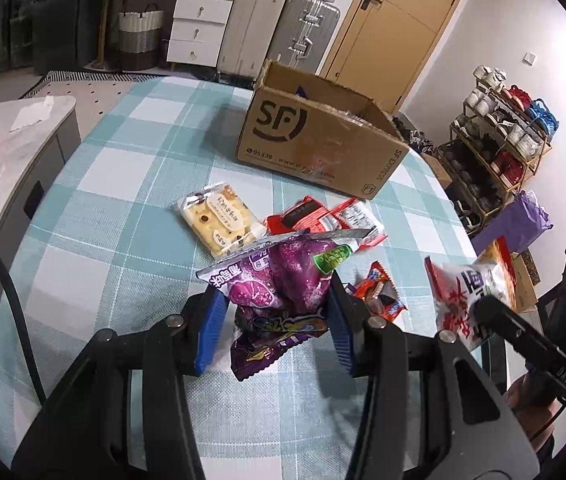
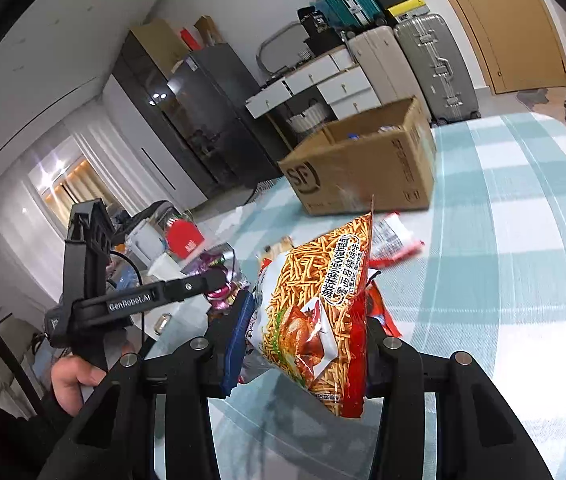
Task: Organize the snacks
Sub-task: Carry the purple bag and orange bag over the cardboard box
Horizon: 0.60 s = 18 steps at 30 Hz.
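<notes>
1. Both of your wrist views are evenly lit and fairly bright, with a cool white indoor cast.
2. In your right wrist view the curtained window (image 2: 63,184) glows warm and is blown out.
3. Small light spots glare on the dark glass cabinet (image 2: 187,112) there.
4. The cardboard box (image 2: 363,172) is smeared by motion blur in that view; it reads sharp in your left one.
5. Soft shadows fall on the checked tablecloth (image 1: 123,184).
6. Fisheye bending curves straight lines, and black vignette fills your corners.
</notes>
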Each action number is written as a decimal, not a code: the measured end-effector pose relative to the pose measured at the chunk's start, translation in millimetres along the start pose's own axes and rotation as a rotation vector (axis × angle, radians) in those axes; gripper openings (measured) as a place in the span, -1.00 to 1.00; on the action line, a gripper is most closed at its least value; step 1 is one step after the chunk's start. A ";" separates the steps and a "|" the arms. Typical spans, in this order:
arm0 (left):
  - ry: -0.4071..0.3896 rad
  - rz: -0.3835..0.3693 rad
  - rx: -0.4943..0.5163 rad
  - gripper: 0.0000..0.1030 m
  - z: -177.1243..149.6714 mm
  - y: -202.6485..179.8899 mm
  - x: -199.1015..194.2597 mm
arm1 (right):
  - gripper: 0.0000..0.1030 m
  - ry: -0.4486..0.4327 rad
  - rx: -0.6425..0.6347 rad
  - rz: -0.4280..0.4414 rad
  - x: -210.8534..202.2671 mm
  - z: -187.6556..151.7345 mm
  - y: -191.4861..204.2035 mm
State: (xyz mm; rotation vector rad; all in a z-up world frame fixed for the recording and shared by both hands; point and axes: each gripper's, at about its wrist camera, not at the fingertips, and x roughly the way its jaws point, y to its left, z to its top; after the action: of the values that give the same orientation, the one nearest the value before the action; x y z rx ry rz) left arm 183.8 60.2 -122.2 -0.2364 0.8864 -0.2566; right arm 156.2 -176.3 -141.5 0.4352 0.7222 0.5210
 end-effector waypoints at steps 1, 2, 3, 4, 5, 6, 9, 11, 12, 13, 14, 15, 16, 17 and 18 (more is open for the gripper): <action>-0.004 -0.004 0.002 -0.15 1.6 -0.3 -3.8 | -0.15 -0.005 -0.005 0.001 -1.2 2.5 2.4; -0.005 -0.008 0.004 -0.15 3.9 -0.7 -7.4 | -0.15 -0.009 -0.008 0.004 -2.4 4.9 4.5; -0.006 -0.010 0.004 -0.15 5.5 -0.6 -10.0 | -0.15 -0.012 -0.011 0.010 -3.4 7.7 6.9; -0.010 -0.016 0.000 -0.15 7.4 0.0 -14.2 | -0.15 -0.018 -0.017 0.014 -4.8 11.9 10.2; -0.015 -0.028 -0.002 -0.15 9.5 0.9 -20.1 | -0.15 -0.022 -0.021 0.016 -5.7 14.1 13.4; -0.018 -0.031 -0.002 -0.15 11.1 0.9 -23.6 | -0.15 -0.028 -0.025 0.021 -8.0 17.7 17.3; -0.037 -0.038 0.002 -0.15 15.5 1.2 -37.0 | -0.15 -0.044 -0.030 0.047 -12.5 25.6 27.3; -0.044 -0.044 0.006 -0.15 18.5 0.9 -43.8 | -0.15 -0.050 -0.032 0.055 -12.3 29.8 33.3; -0.047 -0.050 0.013 -0.15 21.0 -0.2 -47.5 | -0.15 -0.048 -0.036 0.061 -11.9 32.1 36.0; -0.050 -0.047 0.025 -0.15 23.5 -2.0 -50.6 | -0.15 -0.047 -0.046 0.061 -11.7 35.6 39.9; -0.059 -0.041 0.038 -0.15 26.7 -4.6 -54.2 | -0.15 -0.056 -0.055 0.047 -12.4 38.0 42.6; -0.066 -0.040 0.046 -0.16 29.2 -6.7 -57.1 | -0.15 -0.064 -0.060 0.044 -13.2 41.7 45.7; -0.074 -0.045 0.055 -0.15 33.2 -9.5 -61.5 | -0.15 -0.065 -0.060 0.059 -13.2 46.2 47.9; -0.084 -0.054 0.062 -0.15 37.5 -12.8 -66.4 | -0.15 -0.072 -0.058 0.064 -13.6 51.0 49.7; -0.094 -0.057 0.069 -0.15 41.9 -15.6 -70.5 | -0.15 -0.079 -0.058 0.064 -13.5 56.7 51.2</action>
State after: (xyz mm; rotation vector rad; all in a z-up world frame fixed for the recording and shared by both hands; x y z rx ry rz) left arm 172.2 71.8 -40.4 -0.2079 0.7769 -0.3264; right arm 172.9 -154.8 -68.8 0.4231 0.6176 0.5808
